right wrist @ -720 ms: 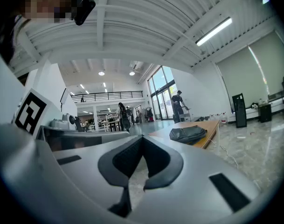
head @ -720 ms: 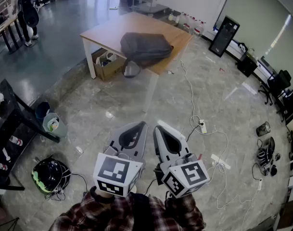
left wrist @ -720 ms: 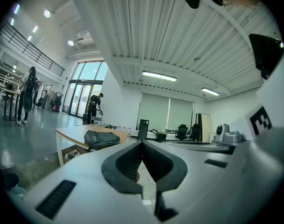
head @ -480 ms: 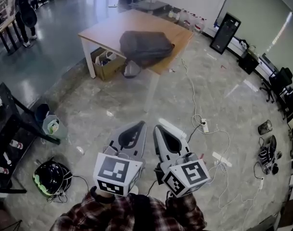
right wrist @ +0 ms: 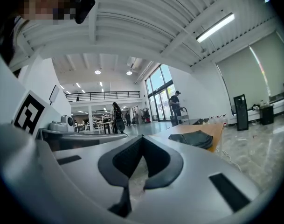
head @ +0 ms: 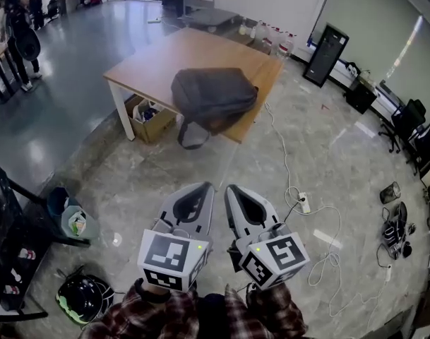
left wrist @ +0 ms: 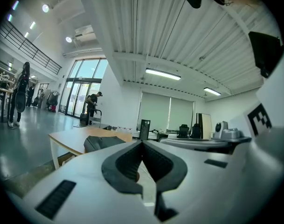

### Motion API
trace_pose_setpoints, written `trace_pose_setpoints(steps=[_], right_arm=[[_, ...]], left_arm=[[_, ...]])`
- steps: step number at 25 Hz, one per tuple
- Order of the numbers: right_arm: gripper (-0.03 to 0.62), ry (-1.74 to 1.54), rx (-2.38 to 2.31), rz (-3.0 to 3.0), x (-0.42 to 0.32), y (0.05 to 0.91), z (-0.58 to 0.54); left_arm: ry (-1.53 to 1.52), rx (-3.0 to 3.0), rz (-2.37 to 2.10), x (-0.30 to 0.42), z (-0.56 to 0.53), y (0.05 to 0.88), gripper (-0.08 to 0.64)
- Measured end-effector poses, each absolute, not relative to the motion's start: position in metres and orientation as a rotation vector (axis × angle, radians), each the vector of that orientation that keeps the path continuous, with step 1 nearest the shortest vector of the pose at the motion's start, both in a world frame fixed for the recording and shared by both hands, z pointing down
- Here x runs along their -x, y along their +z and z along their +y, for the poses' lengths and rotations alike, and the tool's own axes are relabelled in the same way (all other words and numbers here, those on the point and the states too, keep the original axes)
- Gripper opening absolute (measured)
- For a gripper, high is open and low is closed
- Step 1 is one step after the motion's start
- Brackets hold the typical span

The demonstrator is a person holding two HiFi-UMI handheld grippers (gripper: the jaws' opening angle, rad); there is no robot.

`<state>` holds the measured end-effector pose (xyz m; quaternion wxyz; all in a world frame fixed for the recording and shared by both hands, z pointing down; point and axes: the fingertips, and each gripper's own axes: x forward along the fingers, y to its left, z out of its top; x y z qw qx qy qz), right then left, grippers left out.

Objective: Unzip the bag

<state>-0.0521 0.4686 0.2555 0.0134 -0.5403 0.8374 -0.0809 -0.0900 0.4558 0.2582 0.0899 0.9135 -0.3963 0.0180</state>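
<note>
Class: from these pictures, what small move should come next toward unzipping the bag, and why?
Probably step closer to the table: the bag lies on it well ahead, while the left tongs and right tongs are shut, empty and near the body, far from it.

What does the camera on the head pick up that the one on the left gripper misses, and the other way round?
Only the head view shows the helmet on the floor, the trailing cables and the person's checked sleeves. Only the left gripper view shows the ceiling lights. Both show the left gripper, its jaws shut with nothing between them, and the grey bag lying on the wooden table.
</note>
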Motion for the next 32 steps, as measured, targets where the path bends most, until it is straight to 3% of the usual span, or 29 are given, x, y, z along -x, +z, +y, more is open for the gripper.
trace_pose_setpoints(steps=[15, 32], right_arm=[[0.008, -0.334, 1.756, 2.562, 0.046, 0.277, 0.328], [0.008, -0.268, 1.589, 2.681, -0.045, 0.247, 0.066]], left_arm=[[0.091, -2.689, -1.141, 0.097, 0.313, 0.278, 0.009], [0.032, -2.622, -1.327, 0.009, 0.054, 0.255, 0.009]])
